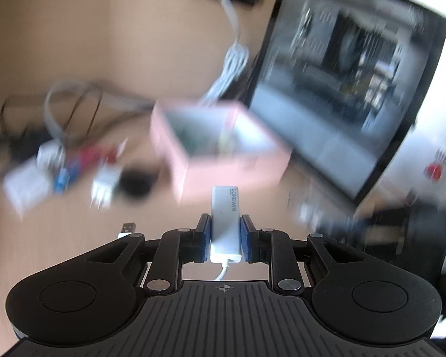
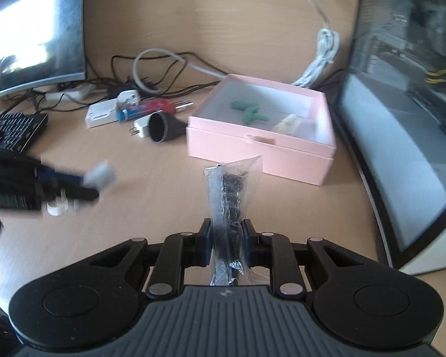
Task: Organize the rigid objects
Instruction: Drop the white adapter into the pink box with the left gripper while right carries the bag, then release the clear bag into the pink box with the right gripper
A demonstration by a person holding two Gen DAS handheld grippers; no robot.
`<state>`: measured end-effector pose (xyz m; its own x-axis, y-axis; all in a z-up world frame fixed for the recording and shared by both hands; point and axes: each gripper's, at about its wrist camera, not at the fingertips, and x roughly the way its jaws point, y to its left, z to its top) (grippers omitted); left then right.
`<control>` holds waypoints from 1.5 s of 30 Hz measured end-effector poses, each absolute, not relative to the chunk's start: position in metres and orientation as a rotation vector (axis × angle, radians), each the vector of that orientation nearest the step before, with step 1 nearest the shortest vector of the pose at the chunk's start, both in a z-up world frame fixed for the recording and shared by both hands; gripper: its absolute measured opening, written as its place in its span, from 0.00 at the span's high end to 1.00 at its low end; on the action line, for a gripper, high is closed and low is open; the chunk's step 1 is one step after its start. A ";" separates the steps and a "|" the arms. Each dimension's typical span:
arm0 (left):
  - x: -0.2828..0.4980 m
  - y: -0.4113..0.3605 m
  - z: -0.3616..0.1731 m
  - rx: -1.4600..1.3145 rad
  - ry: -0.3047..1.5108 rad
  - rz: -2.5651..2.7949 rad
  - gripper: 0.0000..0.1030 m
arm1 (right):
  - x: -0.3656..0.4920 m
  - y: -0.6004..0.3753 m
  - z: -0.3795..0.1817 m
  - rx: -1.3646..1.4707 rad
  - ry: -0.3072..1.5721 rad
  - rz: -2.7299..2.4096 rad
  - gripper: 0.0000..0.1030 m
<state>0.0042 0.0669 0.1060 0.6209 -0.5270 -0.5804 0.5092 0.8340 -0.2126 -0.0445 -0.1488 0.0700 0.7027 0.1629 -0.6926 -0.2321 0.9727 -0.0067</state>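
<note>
The left tongs (image 1: 225, 229) are clamped on a white adapter (image 1: 224, 217), held up above the table (image 1: 59, 223). The right tongs (image 2: 226, 238) pinch a clear plastic packet (image 2: 230, 196). Just beyond both sits the open pink box (image 2: 261, 148), a green piece (image 2: 248, 111) lying inside.

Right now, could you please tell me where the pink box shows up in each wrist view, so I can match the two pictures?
Left wrist: pink box at centre, blurred, just beyond the white adapter in the left gripper.
Right wrist: pink box right of centre, open, beyond the plastic bag in the right gripper.
Shared landmark: the white cable bundle behind the box.
</note>
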 end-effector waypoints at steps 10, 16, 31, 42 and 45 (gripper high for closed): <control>0.127 -0.011 0.195 -0.086 0.555 -0.614 0.76 | -0.062 -0.167 0.073 -0.072 0.731 0.193 0.81; 0.147 -0.016 0.160 -0.124 0.565 -0.524 0.76 | -0.072 -0.176 0.067 -0.048 0.737 0.150 0.81; 0.036 0.105 0.055 -0.188 0.912 -0.221 0.77 | 0.021 -0.191 0.132 -0.033 0.647 0.233 0.81; 0.034 0.129 0.052 -0.186 0.888 -0.159 0.77 | 0.121 -0.154 0.165 -0.069 0.558 0.263 0.39; 0.058 0.127 0.056 -0.218 0.870 -0.216 0.77 | 0.099 -0.144 0.133 -0.110 0.617 0.299 0.39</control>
